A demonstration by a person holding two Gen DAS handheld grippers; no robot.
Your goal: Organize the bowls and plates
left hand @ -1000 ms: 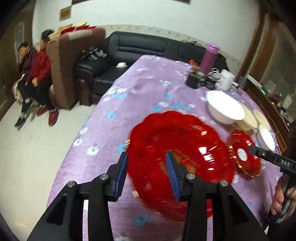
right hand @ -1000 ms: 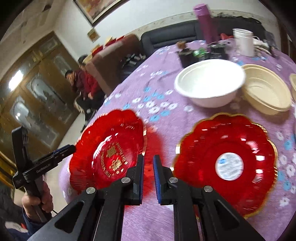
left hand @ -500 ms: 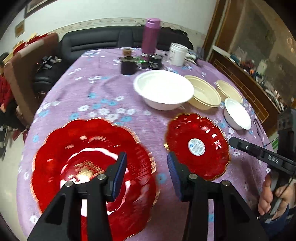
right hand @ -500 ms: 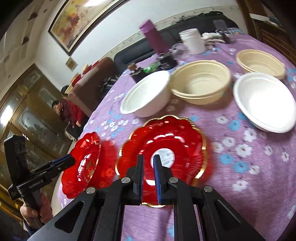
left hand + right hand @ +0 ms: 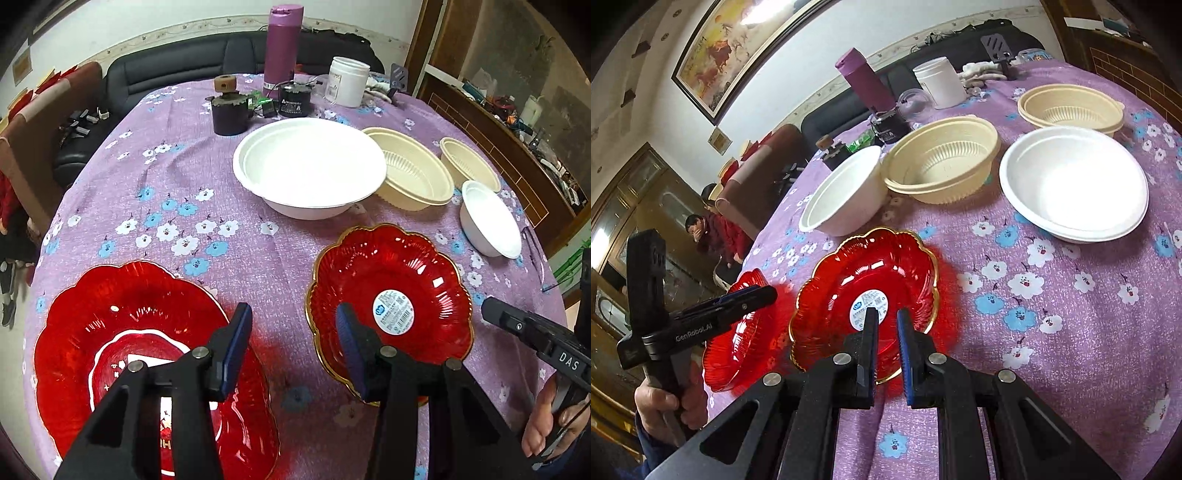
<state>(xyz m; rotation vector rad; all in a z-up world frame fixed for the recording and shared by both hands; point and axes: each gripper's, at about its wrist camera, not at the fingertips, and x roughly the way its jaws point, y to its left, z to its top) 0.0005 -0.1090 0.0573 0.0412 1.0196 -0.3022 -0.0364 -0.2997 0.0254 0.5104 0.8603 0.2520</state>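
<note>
Two red scalloped plates lie on the purple flowered tablecloth. The large red plate [image 5: 122, 332] is at the near left under my left gripper [image 5: 291, 332], which is open and empty. The small red plate [image 5: 391, 291] with a round sticker lies to its right; in the right wrist view this small plate [image 5: 864, 288] is just ahead of my right gripper [image 5: 886, 317], whose jaws are nearly closed with a narrow gap and hold nothing. Behind are a large white bowl [image 5: 310, 170], a large cream bowl [image 5: 413, 173], a small cream bowl [image 5: 465, 162] and a small white bowl [image 5: 487, 218].
At the table's far end stand a purple flask [image 5: 282, 44], a white jar [image 5: 347, 81], a black cup [image 5: 227, 110] and small black items. A black sofa [image 5: 177, 70] is behind. A wooden sideboard [image 5: 517, 147] runs along the right. People sit at the left [image 5: 713, 236].
Both wrist views have swung toward the table's middle. The left gripper has moved right off the large red plate's centre. The right gripper's jaws have parted slightly and sit closer to the small red plate.
</note>
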